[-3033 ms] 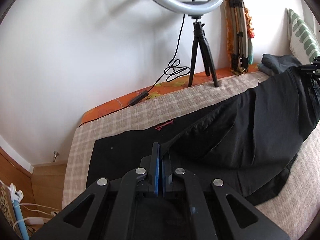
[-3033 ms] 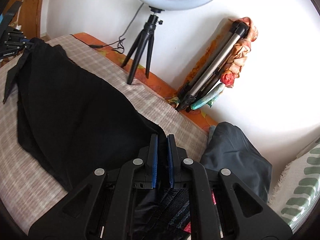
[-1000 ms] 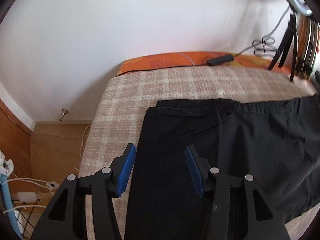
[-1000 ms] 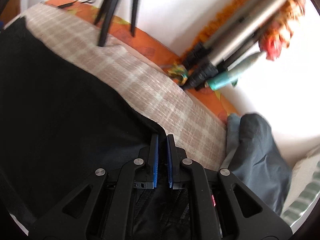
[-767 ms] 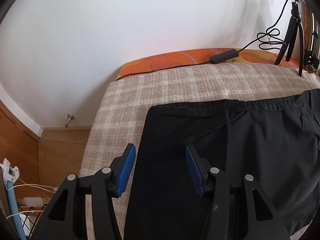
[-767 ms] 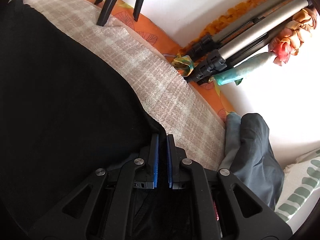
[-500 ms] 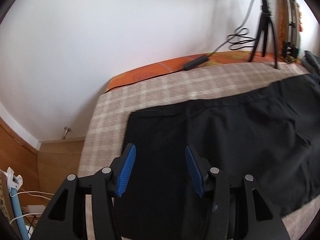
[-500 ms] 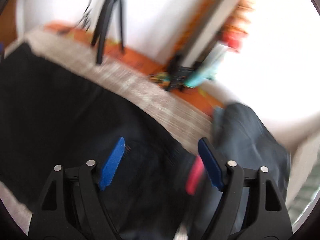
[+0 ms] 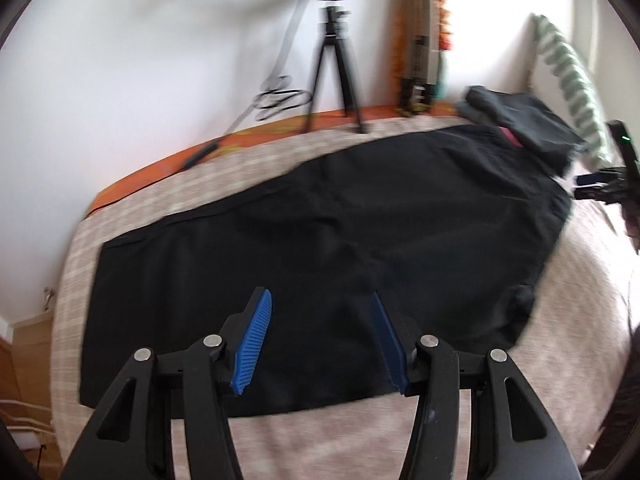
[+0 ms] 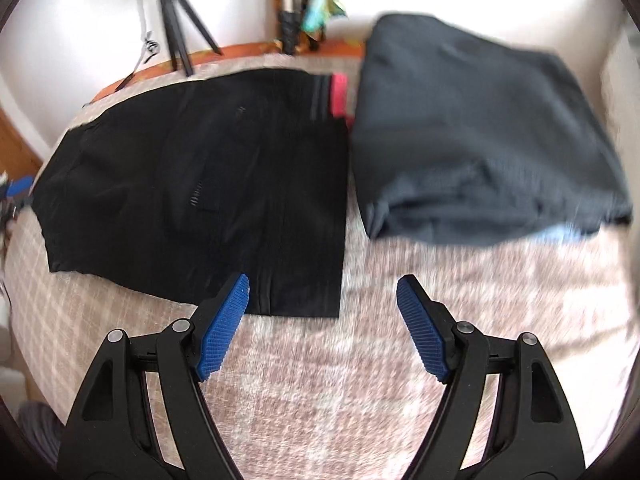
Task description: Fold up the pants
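Pants (image 9: 320,236): black, lengthwise fold laid flat, frame centre
Left gripper (image 9: 320,340): released, empty
Right gripper (image 10: 322,328): released, empty
Left: cross folds

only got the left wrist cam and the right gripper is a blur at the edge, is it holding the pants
Observer: No. The right gripper is open, its jaws have just been opening, and nothing is gripped; it hangs over the bedspread at the near waist corner of the pants.
Operator: waist end flat or bunched
Observer: Flat, with a straight waist edge and a small zip facing up.
Operator: that grey pile, is it on the pants
Observer: The grey garment lies beside the waist. At the near end a strip of bedspread separates them; at the far end, by a pink band, I cannot tell.
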Tool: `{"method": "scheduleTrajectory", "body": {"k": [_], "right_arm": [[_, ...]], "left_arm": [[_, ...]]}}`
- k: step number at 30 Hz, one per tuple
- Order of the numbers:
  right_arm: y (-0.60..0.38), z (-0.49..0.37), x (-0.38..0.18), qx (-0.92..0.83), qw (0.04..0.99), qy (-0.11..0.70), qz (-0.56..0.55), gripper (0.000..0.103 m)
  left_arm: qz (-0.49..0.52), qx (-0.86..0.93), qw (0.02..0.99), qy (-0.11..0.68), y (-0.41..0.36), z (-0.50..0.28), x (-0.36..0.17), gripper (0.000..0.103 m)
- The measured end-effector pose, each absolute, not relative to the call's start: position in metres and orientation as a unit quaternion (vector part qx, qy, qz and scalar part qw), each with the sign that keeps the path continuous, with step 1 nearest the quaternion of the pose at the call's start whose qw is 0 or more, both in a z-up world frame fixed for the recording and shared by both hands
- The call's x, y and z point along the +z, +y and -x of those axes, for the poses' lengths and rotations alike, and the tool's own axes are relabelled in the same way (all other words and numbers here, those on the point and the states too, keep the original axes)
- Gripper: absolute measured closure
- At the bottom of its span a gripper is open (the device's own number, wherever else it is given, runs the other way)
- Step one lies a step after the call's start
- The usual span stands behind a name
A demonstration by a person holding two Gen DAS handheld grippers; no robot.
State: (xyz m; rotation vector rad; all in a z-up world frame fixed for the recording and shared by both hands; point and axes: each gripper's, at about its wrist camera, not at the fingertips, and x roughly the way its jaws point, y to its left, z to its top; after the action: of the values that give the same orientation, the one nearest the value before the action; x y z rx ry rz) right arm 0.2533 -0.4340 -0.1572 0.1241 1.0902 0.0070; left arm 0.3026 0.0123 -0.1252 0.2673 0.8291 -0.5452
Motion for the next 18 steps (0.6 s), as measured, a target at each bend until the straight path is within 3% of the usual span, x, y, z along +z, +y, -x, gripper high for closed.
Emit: {"method": "scheduleTrajectory", "body": {"k": [4,7,16,18], "right_arm": [[-0.447,-0.245,-0.167,-0.003,0.837,0.526,-0.152,0.024],[-0.445,-0.242,-0.176,0.003,0.821,0.533,-0.205,0.02],[-0.427,-0.252,-0.191,-0.017,0.828,0.494,-0.264,0.017],[-0.428,-0.253,-0.193,-0.032,0.83,0.482,-0.278,0.023]], "left_arm": [[-0.165,-0.314,0.852,0.385,-0.031,-0.266,-0.12,0.053],[-0.2,-0.347,0.831,0.385,-0.063,-0.246,-0.124,0.038],[-0.31,-0.355,0.797,0.378,-0.132,-0.23,-0.153,0.037],[-0.32,-0.346,0.796,0.38,-0.134,-0.233,-0.158,0.037]]}}
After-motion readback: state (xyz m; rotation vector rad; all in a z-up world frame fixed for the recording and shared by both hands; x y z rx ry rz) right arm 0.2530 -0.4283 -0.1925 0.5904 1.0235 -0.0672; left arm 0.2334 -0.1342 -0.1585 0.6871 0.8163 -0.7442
